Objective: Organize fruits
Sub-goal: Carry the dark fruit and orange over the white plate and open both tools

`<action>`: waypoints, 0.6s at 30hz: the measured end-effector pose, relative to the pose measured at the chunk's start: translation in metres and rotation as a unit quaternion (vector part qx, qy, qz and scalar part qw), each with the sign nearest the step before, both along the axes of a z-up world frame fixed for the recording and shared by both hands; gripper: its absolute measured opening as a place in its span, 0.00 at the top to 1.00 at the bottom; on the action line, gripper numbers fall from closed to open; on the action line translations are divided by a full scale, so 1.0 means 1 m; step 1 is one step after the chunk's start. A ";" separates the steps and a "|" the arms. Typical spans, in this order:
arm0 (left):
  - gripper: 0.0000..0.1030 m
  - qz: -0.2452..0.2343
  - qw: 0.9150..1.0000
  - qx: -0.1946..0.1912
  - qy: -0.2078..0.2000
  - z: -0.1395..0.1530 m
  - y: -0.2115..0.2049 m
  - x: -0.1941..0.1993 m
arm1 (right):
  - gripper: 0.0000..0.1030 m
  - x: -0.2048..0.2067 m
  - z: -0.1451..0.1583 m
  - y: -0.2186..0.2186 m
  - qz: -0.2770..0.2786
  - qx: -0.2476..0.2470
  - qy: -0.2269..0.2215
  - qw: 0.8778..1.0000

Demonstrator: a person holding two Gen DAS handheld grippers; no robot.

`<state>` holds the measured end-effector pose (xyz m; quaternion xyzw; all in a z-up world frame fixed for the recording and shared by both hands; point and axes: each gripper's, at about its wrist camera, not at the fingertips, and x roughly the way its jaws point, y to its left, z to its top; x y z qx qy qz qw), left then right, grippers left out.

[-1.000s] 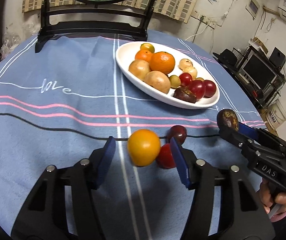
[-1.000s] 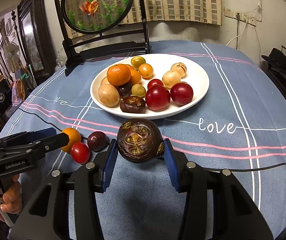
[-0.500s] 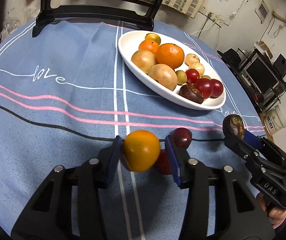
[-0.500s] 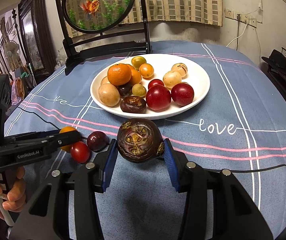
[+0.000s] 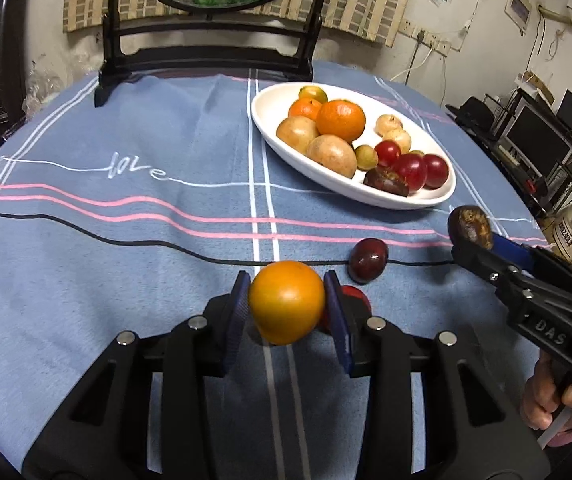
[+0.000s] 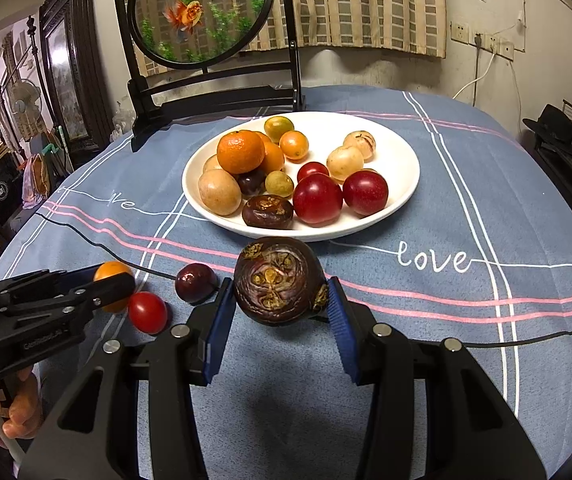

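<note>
My left gripper point(image 5: 287, 312) is shut on a small orange fruit point(image 5: 286, 307), held just above the blue cloth. A red tomato point(image 5: 351, 294) lies half hidden behind its right finger, and a dark plum point(image 5: 367, 260) lies beyond. My right gripper point(image 6: 280, 300) is shut on a dark purple mangosteen point(image 6: 280, 280), held in front of the white plate point(image 6: 399, 148) of mixed fruit. In the right wrist view the left gripper point(image 6: 116, 286) holds the orange fruit point(image 6: 110, 271) beside the tomato point(image 6: 148, 312) and plum point(image 6: 196, 282). The right gripper point(image 5: 471, 236) also shows in the left wrist view.
The plate point(image 5: 270, 108) sits right of the table's middle. A black stand with a round fish picture point(image 6: 200, 12) stands at the table's far edge. Shelves and electronics point(image 5: 537, 136) stand off the table to the right.
My left gripper has closed on the orange fruit and lifted it slightly. My right gripper has kept holding the mangosteen in nearly the same place.
</note>
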<state>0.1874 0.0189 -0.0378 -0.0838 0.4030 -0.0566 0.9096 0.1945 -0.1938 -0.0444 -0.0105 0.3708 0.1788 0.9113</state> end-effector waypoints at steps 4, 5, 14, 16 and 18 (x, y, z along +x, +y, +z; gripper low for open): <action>0.63 -0.011 1.000 -0.007 -0.023 0.015 -0.001 -0.007 | 0.55 -0.003 0.004 -0.005 0.005 0.017 -0.009 1.000; 0.63 -0.016 0.999 -0.009 -0.027 0.019 -0.002 -0.007 | 0.55 -0.004 0.007 -0.007 0.006 0.028 -0.012 1.000; 0.63 -0.063 0.996 -0.018 -0.061 0.063 -0.025 0.046 | 0.55 0.014 0.043 -0.036 -0.027 0.105 -0.075 0.991; 0.63 -0.066 0.995 -0.019 -0.074 0.072 -0.032 0.064 | 0.55 0.028 0.049 -0.040 -0.038 0.113 -0.085 0.989; 0.63 -0.073 0.994 -0.015 -0.081 0.081 -0.041 0.087 | 0.55 0.046 0.051 -0.043 -0.049 0.120 -0.091 0.987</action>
